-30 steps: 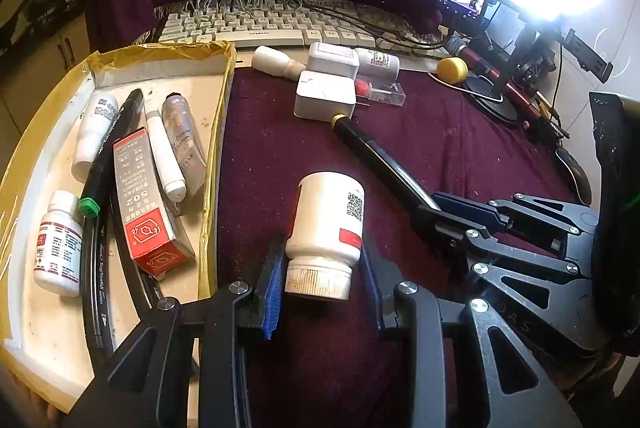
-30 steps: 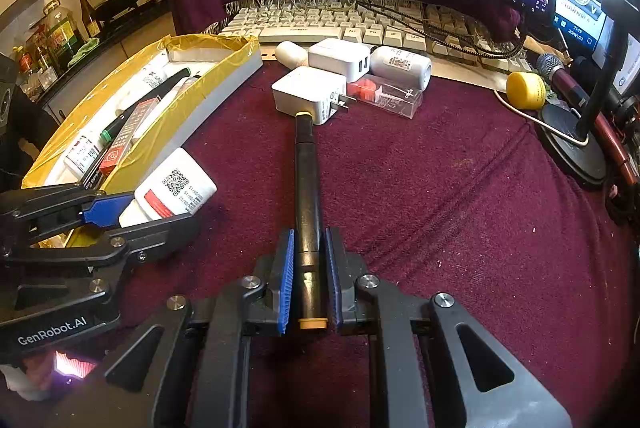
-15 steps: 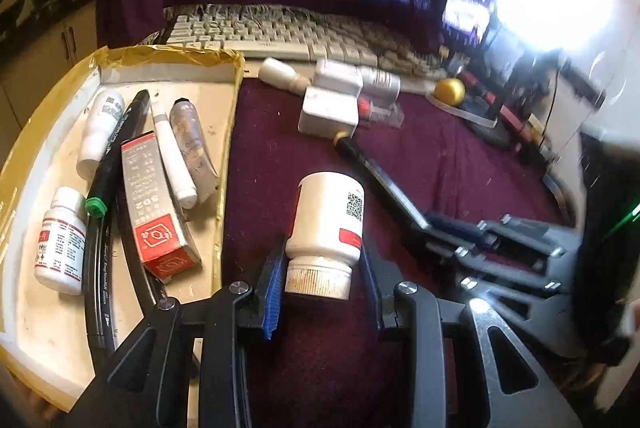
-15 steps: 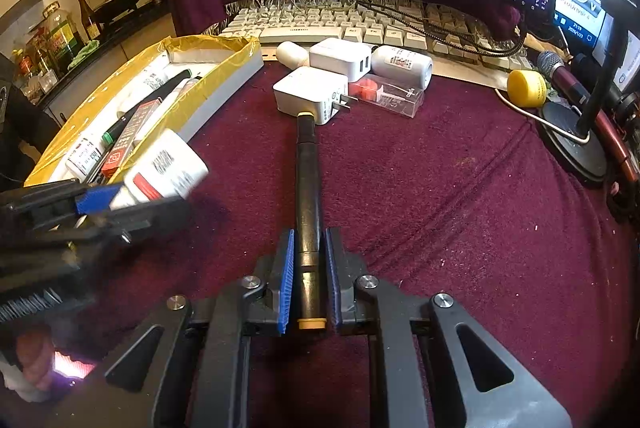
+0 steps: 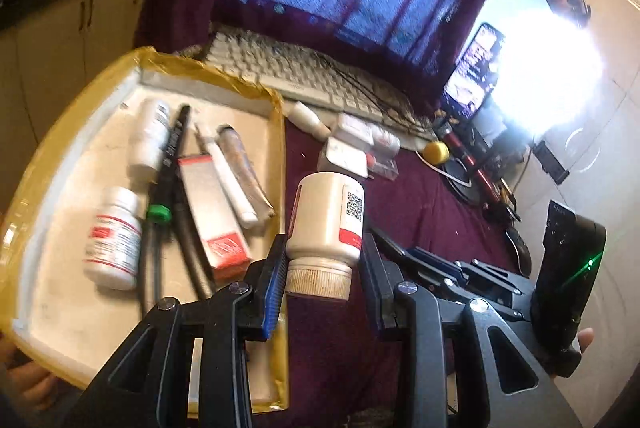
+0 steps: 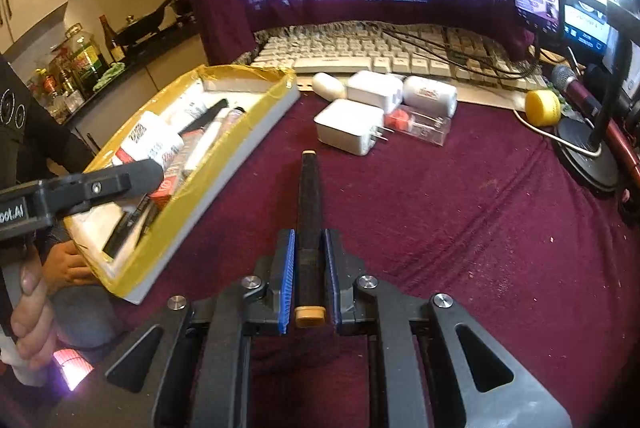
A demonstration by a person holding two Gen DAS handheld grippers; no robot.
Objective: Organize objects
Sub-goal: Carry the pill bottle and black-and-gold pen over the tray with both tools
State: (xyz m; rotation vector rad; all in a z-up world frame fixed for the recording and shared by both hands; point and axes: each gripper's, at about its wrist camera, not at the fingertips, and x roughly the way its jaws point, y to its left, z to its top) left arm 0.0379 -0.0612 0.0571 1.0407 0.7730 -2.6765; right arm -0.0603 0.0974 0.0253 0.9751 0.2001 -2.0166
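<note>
Maroon cloth covers the counter (image 6: 440,212), with a keyboard (image 6: 400,58) and a draped monitor at the far edge. Clenched on a white pill bottle (image 5: 326,228), the left gripper (image 5: 324,288) carries it clear of the cloth, cap toward the camera and base pointing away, so its long axis runs forward along the fingers. Just to the left of that gripper, and below it, lies the yellow-taped tray (image 5: 52,164); the bottle hangs about over the tray's near right rim, so the coming move looks like a short shift leftward and down. Already in the tray lie a smaller white bottle (image 5: 114,240), a black marker with a green band (image 5: 168,164), a red and white box (image 5: 212,208) and two tubes, all lengthwise, front to back. The right gripper (image 6: 308,280) grips a black pen (image 6: 309,204) near its tan end cap, the pen pointing straight ahead toward the white chargers (image 6: 348,124). From this gripper the tray sits ahead and to the left, and the left gripper is plainly the nearer to it
</note>
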